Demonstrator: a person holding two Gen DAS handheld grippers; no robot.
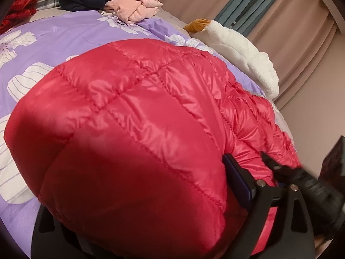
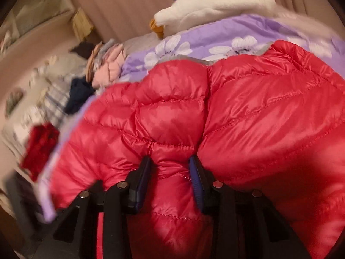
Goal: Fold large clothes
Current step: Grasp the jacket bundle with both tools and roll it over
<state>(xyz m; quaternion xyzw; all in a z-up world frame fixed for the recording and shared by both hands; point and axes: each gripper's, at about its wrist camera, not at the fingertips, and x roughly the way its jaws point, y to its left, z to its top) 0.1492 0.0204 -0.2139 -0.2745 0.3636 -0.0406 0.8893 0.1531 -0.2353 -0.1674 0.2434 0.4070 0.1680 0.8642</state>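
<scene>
The red puffer jacket (image 1: 133, 133) lies bunched on the bed's purple flowered cover (image 1: 54, 43) — the right gripper (image 2: 170, 181) pinches a fold of it between its pads. The left gripper (image 1: 151, 211) is buried under the fabric; I cannot tell how far open it stands. A white plush goose (image 1: 241, 49) rests near the bed edge.

light: warm, dim indoor | glare: soft sheen on red puffer jacket (image 1: 138, 99) quilting, both views | shadow: dark patch across its near lower part, left view | blur: right view smeared by motion, worst at left edge, clothes pile (image 2: 103, 69) unreadable; left view sharp | edges: fisheye bending, black vignette corners
</scene>
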